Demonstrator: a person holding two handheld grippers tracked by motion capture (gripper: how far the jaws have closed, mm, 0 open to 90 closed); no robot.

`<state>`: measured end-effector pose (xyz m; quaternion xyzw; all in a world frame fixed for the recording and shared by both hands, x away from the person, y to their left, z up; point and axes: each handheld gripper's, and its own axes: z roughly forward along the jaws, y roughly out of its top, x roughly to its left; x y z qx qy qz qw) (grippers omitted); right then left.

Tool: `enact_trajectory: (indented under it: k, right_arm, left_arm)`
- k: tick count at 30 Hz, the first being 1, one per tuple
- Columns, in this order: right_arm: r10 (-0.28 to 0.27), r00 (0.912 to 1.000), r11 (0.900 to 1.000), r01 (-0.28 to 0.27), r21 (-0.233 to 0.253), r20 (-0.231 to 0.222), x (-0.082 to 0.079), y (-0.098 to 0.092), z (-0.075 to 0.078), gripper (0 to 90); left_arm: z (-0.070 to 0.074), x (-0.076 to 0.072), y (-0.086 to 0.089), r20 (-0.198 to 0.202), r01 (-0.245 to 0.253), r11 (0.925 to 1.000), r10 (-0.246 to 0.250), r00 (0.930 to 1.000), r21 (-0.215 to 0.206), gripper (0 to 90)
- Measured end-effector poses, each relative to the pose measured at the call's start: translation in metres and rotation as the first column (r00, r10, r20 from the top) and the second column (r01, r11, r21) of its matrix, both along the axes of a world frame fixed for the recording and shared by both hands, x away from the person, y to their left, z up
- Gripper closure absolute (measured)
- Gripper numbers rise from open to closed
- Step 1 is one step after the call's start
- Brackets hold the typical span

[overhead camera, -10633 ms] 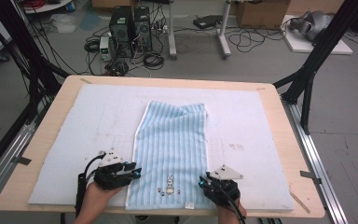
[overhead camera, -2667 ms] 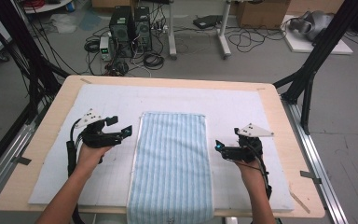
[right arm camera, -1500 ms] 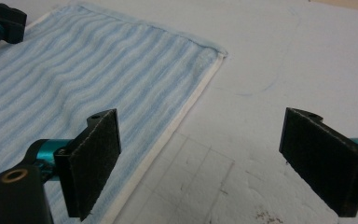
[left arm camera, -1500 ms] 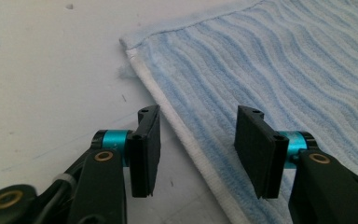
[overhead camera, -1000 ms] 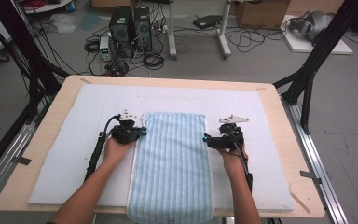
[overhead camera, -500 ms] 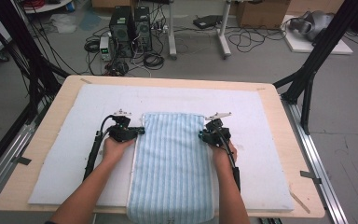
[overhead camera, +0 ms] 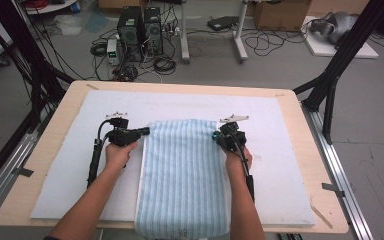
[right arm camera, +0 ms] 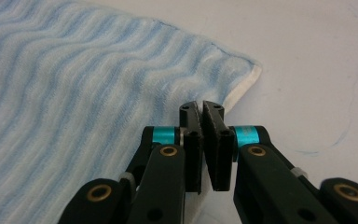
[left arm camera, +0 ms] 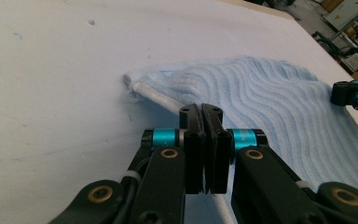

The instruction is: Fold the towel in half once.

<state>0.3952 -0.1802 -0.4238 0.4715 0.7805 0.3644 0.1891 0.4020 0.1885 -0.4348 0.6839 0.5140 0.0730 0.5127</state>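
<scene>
The towel (overhead camera: 184, 175) is a long folded cloth with thin light blue and white stripes, and its weave makes small wavy ribs. It lies in the middle of the worktop (overhead camera: 290, 97), on a white, slightly rough mat (overhead camera: 70, 170) that covers most of the pale wooden board. Its far end is nearly straight with rounded corners, and its near end hangs over the front edge of the worktop, so this part is cut off in the high view.

The left gripper (overhead camera: 142, 131) is at the far left corner of the towel. In the left gripper view its black jaws are pressed together over the white hem (left arm camera: 156, 95) of the towel; if some cloth is between them, I cannot tell, because the jaws hide this place.

The right gripper (overhead camera: 216, 135) is at the far right corner. In the right gripper view its jaws are almost closed, with a thin gap at the tips, and they stand over the white edge (right arm camera: 242, 88) of the towel. If they hold the edge is hard to make out.

Both hands and forearms come from the bottom, one on each side of the towel.
</scene>
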Motion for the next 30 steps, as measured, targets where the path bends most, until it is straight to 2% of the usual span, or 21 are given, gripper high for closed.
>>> enact_trajectory:
  k: [2, 5, 6, 10, 11, 14, 15, 19, 20, 21, 24, 26, 29, 30]
  right_arm:
    - [-0.001, 1.0000, 1.000, 0.001, 0.012, 0.005, -0.002, -0.001, 0.001, 86.3]
    - [0.013, 0.9999, 0.998, -0.014, 0.062, 0.007, -0.008, -0.004, 0.004, 85.6]
    - [0.015, 0.9998, 0.998, -0.015, 0.065, 0.011, -0.011, -0.005, 0.005, 85.6]
    - [0.028, 0.9985, 0.997, -0.031, 0.077, 0.048, -0.026, -0.010, 0.011, 85.6]
    - [0.027, 0.9982, 0.996, -0.031, 0.087, 0.053, -0.030, -0.011, 0.012, 85.7]
    - [0.029, 0.9976, 0.994, -0.035, 0.099, 0.062, -0.042, -0.015, 0.013, 85.7]
    - [0.031, 0.9981, 0.994, -0.036, 0.103, 0.054, -0.045, -0.015, 0.013, 85.7]
    - [0.049, 0.9959, 0.990, -0.058, 0.128, 0.076, -0.061, -0.016, 0.012, 85.8]
    - [0.051, 0.9957, 0.989, -0.061, 0.134, 0.078, -0.064, -0.017, 0.013, 85.8]
    - [0.056, 0.9951, 0.990, -0.066, 0.127, 0.081, -0.067, -0.017, 0.013, 85.8]
    - [0.068, 0.9945, 0.991, -0.077, 0.112, 0.080, -0.076, -0.016, 0.012, 85.8]
    - [0.077, 0.9934, 0.990, -0.086, 0.114, 0.085, -0.081, -0.016, 0.012, 85.8]
    - [0.088, 0.9921, 0.990, -0.097, 0.106, 0.090, -0.090, -0.016, 0.011, 85.8]
    - [0.094, 0.9913, 0.990, -0.103, 0.097, 0.092, -0.093, -0.016, 0.011, 85.8]
  left_arm:
    - [0.002, -0.002, 0.000, 0.000, 0.011, 0.9999, -0.011, 0.9999, 0.004, 87.3]
    - [0.006, -0.006, 0.003, -0.003, 0.035, 0.9994, -0.034, 0.9994, 0.005, 87.3]
    - [0.007, -0.008, 0.004, -0.002, 0.042, 0.9991, -0.042, 0.9991, 0.000, 87.3]
    - [0.017, -0.019, 0.004, 0.032, 0.071, 0.9975, -0.071, 0.9970, -0.005, 87.3]
    - [0.018, -0.023, 0.003, 0.038, 0.075, 0.9972, -0.075, 0.9965, 0.000, 87.3]
    - [0.019, -0.036, -0.002, 0.045, 0.091, 0.9943, -0.094, 0.9946, 0.055, 87.3]
    - [0.019, -0.040, -0.003, 0.046, 0.097, 0.9937, -0.100, 0.9940, 0.055, 87.3]
    - [0.019, -0.055, 0.000, 0.049, 0.110, 0.9928, -0.112, 0.9924, 0.047, 87.2]
    - [0.020, -0.057, 0.000, 0.052, 0.120, 0.9907, -0.123, 0.9910, 0.065, 87.3]
    - [0.021, -0.061, 0.000, 0.058, 0.129, 0.9888, -0.134, 0.9893, 0.075, 87.3]
    - [0.023, -0.070, -0.001, 0.080, 0.135, 0.9897, -0.138, 0.9872, 0.048, 87.2]
    - [0.021, -0.075, 0.000, 0.077, 0.141, 0.9891, -0.144, 0.9866, 0.043, 87.2]
    - [0.017, -0.085, 0.002, 0.072, 0.150, 0.9870, -0.154, 0.9854, 0.057, 87.1]
    - [0.015, -0.089, 0.004, 0.066, 0.148, 0.9883, -0.150, 0.9864, 0.034, 87.1]
